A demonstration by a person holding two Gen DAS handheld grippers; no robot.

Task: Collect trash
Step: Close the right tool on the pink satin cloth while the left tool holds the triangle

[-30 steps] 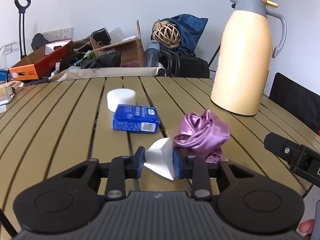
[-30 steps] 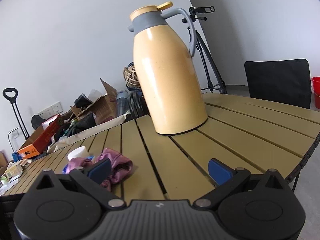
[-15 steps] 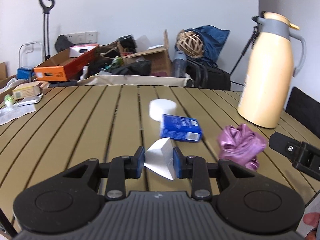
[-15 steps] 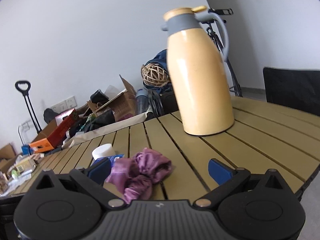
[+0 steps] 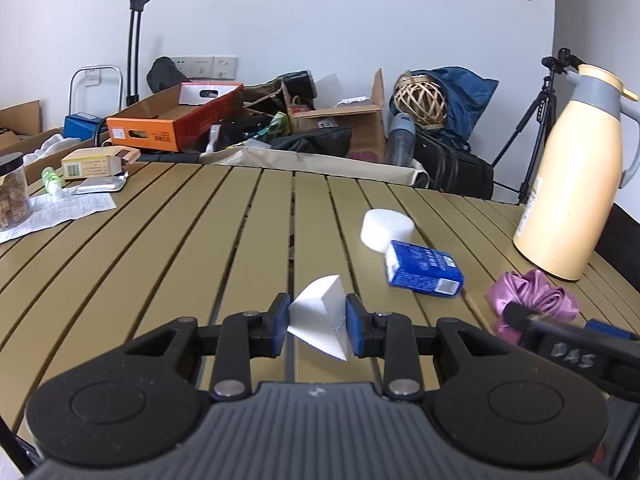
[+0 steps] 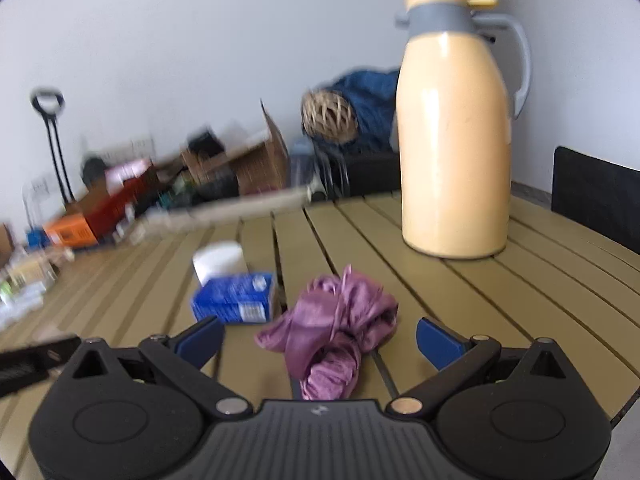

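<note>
My left gripper [image 5: 318,326] is shut on a white foam wedge [image 5: 320,326] and holds it above the slatted wooden table [image 5: 160,264]. A white foam disc [image 5: 386,230], a blue carton [image 5: 422,274] and a crumpled purple cloth [image 5: 532,296] lie to the right ahead. My right gripper [image 6: 320,340] is open, its jaws either side of the purple cloth [image 6: 336,324]. The blue carton [image 6: 236,298] and the foam disc [image 6: 220,262] lie left of the cloth. The right gripper [image 5: 576,344] shows at the left wrist view's right edge.
A tall cream thermos jug [image 6: 454,136] stands on the table at the right, also in the left wrist view [image 5: 572,184]. A jar [image 5: 12,192], papers [image 5: 56,210] and a small box [image 5: 96,162] sit at the table's far left. Boxes and bags clutter the floor behind.
The left gripper has swung left with the foam wedge, so the carton and cloth now lie to its right. The right gripper has swung left and closed in on the purple cloth.
</note>
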